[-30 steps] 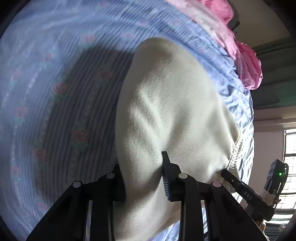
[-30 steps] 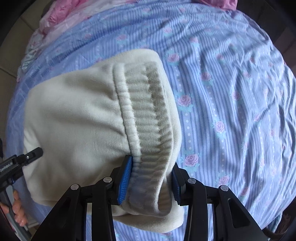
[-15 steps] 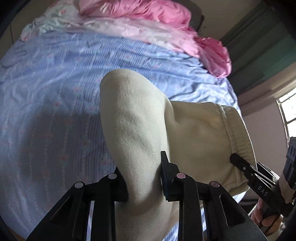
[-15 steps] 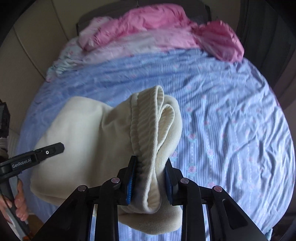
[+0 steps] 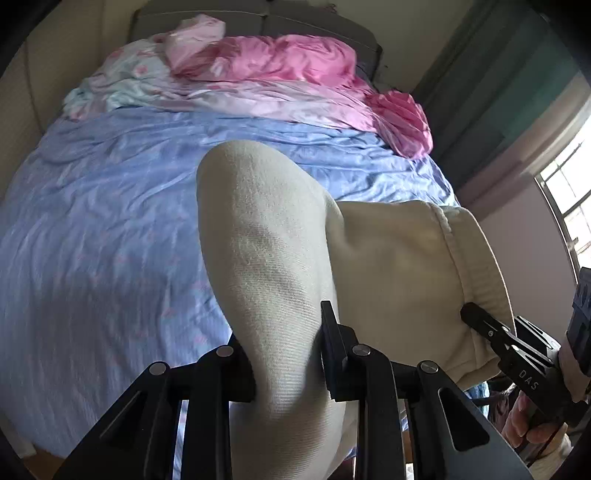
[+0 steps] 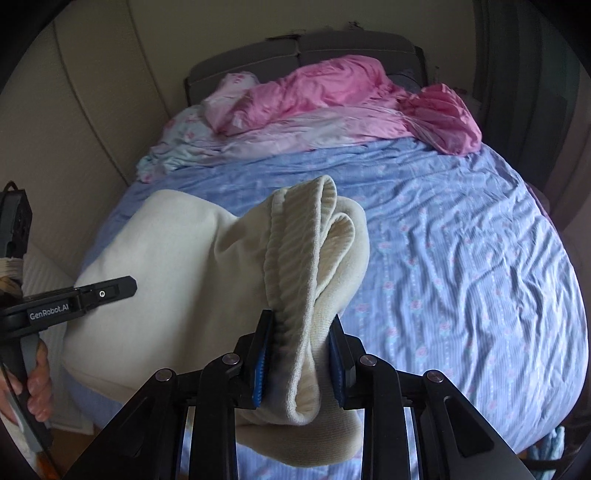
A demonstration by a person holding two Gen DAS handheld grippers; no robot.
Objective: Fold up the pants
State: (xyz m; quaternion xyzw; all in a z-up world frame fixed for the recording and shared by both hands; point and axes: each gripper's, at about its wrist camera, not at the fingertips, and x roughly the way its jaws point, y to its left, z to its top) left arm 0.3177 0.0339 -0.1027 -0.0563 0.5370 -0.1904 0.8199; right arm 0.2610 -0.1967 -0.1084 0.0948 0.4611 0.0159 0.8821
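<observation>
While both my grippers pinch the cream pants, the garment hangs between them above the bed.

Largest is the bed's blue striped sheet, crumpled and printed with small pink roses; behind it lies a glossy pink quilt, bunched against a grey headboard. Next, the pants: thick, soft knit with a ribbed waistband folded into loops. My right gripper is clamped on that waistband between blue pads; my left gripper is closed on a plain rounded fold. On the left one's black finger I read "GenRobot.AI"; on the right one's, "DAS".
</observation>
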